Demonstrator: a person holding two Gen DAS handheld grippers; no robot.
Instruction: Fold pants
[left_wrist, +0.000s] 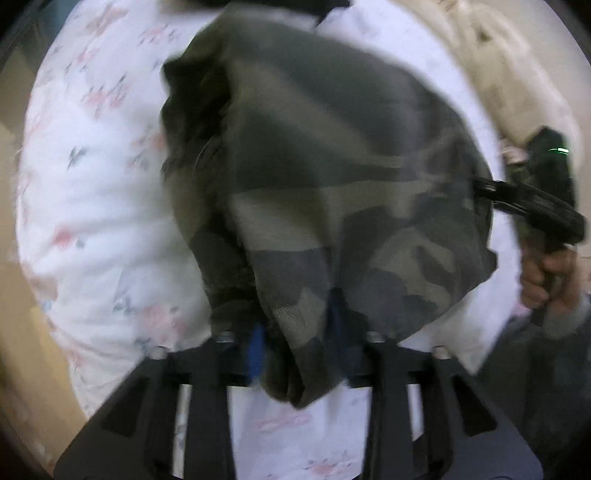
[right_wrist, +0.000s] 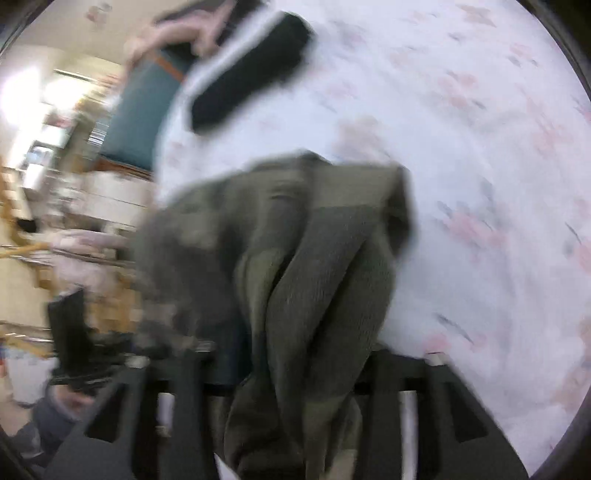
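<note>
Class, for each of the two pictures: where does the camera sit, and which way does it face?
Left wrist: on the left tool, facing steeply down at the camouflage pants over the floral sheet; the right hand shows.
Right wrist: on the right tool, facing down at bunched pants; a grey sleeve shows.
Shared: pants, sheet.

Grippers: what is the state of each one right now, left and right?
Left gripper: shut on the pants, cloth bunched between its fingers.
Right gripper: shut on the pants too, over the sheet.
</note>
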